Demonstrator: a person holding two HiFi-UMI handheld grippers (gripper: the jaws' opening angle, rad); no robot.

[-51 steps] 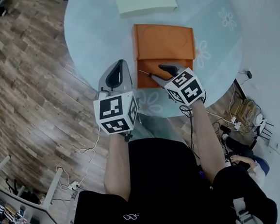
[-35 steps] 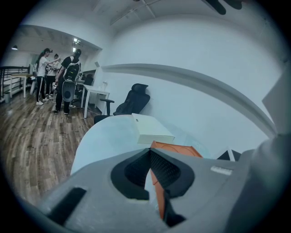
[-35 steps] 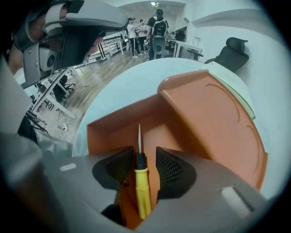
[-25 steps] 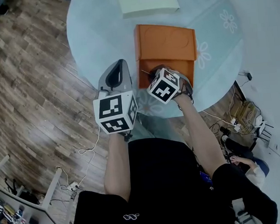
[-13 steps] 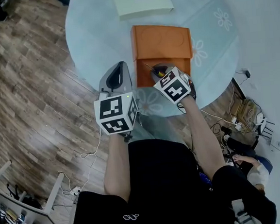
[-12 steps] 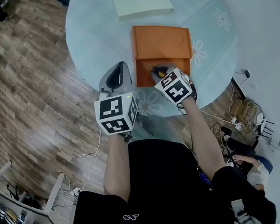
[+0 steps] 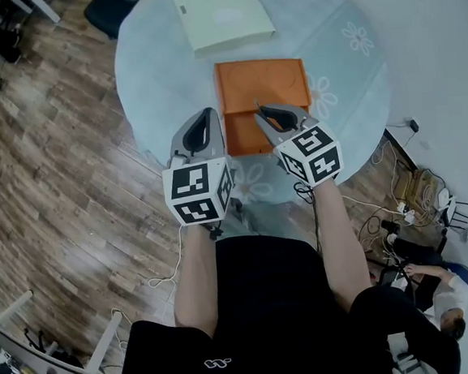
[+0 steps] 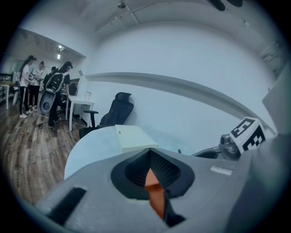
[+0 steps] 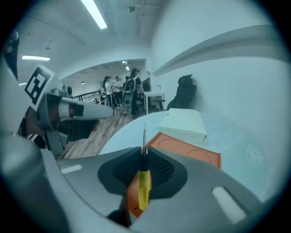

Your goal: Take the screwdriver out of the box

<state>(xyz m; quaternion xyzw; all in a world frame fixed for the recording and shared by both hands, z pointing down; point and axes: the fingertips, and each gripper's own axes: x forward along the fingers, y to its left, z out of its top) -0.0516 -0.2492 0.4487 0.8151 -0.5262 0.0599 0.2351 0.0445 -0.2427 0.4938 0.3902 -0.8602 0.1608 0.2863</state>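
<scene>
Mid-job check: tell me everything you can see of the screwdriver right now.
The screwdriver is small, with a yellow handle that looks like plastic, a dark collar and a thin bare-metal shaft. The right claw is shut on it near the collar. The handle runs back between the jaws and the shaft sticks out past the claw tips, in line with them. Only the claw touches it, and its tip hangs free in the air. The tip's shape is too small to tell.
</scene>
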